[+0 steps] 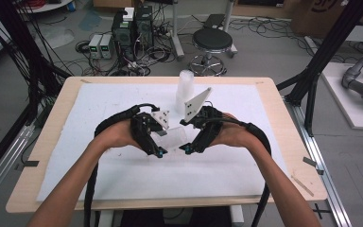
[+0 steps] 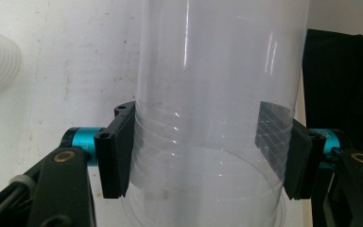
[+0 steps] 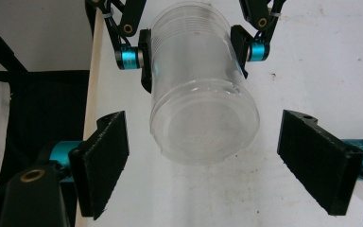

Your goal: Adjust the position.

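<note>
Over the white foam sheet [image 1: 123, 179] on the wooden table [image 1: 52, 142], a clear plastic cup [image 3: 203, 99] is held off the sheet, lying sideways, base toward the right gripper. Behind it stands a ribbed stack of white cups [image 1: 185, 90]. Left gripper [image 2: 203, 156]: jaws clamped on the cup's ringed rim end. Right gripper [image 3: 217, 163]: jaws spread wide, either side of the base, not touching. Looks like a handover or pull-apart step. Next: right closes squarely on the base end without crushing it.
</note>
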### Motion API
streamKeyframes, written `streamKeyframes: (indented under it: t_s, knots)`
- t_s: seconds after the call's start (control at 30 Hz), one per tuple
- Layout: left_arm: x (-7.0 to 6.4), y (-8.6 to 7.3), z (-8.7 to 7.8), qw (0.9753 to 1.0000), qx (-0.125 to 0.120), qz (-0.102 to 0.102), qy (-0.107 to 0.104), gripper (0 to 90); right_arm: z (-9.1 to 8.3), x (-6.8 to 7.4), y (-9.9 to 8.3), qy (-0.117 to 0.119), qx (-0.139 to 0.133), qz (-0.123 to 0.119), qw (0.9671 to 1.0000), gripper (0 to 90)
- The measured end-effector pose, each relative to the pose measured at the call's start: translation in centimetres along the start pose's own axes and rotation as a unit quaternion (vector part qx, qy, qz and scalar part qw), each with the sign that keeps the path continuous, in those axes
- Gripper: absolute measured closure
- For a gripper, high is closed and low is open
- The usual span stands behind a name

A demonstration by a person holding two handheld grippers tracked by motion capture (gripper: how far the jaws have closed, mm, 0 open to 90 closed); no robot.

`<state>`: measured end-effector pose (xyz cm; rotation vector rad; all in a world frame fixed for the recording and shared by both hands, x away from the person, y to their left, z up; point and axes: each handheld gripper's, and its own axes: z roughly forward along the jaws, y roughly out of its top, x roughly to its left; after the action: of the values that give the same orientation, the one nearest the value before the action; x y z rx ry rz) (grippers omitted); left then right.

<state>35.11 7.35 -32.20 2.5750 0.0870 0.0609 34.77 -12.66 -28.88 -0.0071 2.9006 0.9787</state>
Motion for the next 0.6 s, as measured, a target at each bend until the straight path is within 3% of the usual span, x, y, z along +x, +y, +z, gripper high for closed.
streamKeyframes:
  t_s: [0.4,0.6]
  knots:
    - [-0.11,0.4,0.33,1.0,0.006,0.004,-0.006,32.5,0.42,-0.08,0.23,0.004,0.005,-0.002,1.0,20.1]
    - [-0.15,0.41,0.34,0.9999,0.007,0.005,-0.006,32.5,0.64,-0.04,0.32,0.006,0.008,-0.006,0.9999,26.4]
